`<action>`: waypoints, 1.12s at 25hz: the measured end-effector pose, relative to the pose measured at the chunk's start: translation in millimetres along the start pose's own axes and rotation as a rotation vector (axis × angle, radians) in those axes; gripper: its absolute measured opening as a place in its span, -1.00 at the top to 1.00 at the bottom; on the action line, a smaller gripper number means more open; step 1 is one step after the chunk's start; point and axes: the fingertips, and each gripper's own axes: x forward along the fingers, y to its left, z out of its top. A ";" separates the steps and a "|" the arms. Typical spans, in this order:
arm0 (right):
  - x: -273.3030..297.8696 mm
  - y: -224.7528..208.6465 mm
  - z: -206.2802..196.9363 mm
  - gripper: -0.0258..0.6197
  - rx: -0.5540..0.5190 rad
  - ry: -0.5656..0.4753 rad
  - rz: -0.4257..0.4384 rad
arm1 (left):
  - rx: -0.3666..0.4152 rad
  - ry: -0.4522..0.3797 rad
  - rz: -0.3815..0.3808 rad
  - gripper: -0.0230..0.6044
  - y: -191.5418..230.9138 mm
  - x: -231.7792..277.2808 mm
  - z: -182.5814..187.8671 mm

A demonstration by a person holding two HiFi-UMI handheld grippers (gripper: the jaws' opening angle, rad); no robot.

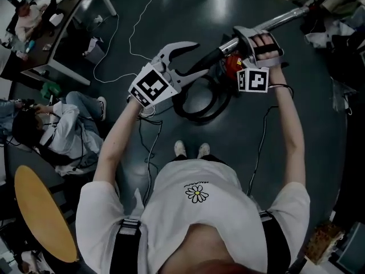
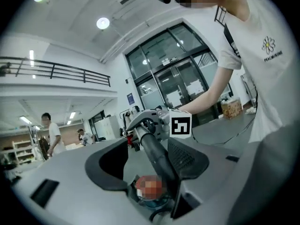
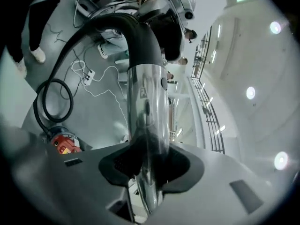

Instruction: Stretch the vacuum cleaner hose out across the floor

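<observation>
- The right claw (image 3: 150,165) is clamped on the metal wand (image 1: 282,19), which points off toward 2 o'clock.
- The left claw (image 2: 147,158) stands apart. The black hose (image 2: 157,156) runs between its jaws and lies along one pad, not pinched.
- The hose is nowhere near stretched. A loop (image 1: 197,117) of it lies on the floor at 12 o'clock, just ahead of the holder's shoes (image 1: 191,149) and beside the red vacuum body (image 1: 231,66).
- To do this well, I'd close the left claw on the hose near the wand end. Then I'd carry both claws low and away from the red body in one straight line, so the loop unrolls. A yank could drag or tip the body.
- A thin white cable (image 1: 122,44) snakes over the floor at 11 o'clock and could snag.
- A seated person (image 1: 63,130) is at 9 o'clock, a cluttered surface (image 1: 65,30) at 10, and a heap of gear (image 1: 336,16) at 2.
- The bare floor between 12 and 1 looks the best lane.
- The claws' own black leads (image 1: 260,141) hang near the loop and may tangle with it.
</observation>
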 end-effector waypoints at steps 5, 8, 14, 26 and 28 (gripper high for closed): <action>-11.9 -30.4 48.8 0.45 -0.111 -0.122 -0.056 | -0.183 -0.025 -0.076 0.14 -11.1 -8.7 17.6; -18.9 -37.5 69.7 0.45 -0.164 -0.189 -0.091 | -0.271 -0.012 -0.128 0.14 -23.6 -11.0 16.7; -30.3 -41.3 110.8 0.45 -0.240 -0.289 -0.117 | -0.540 -0.156 -0.204 0.14 -34.0 -40.7 9.7; -58.6 -38.5 169.3 0.44 -0.284 -0.480 -0.197 | -0.821 -0.023 -0.552 0.14 -97.1 -45.5 5.4; -59.4 -34.2 171.3 0.44 -0.248 -0.494 -0.161 | -0.937 -0.114 -0.511 0.14 -99.5 -42.7 11.3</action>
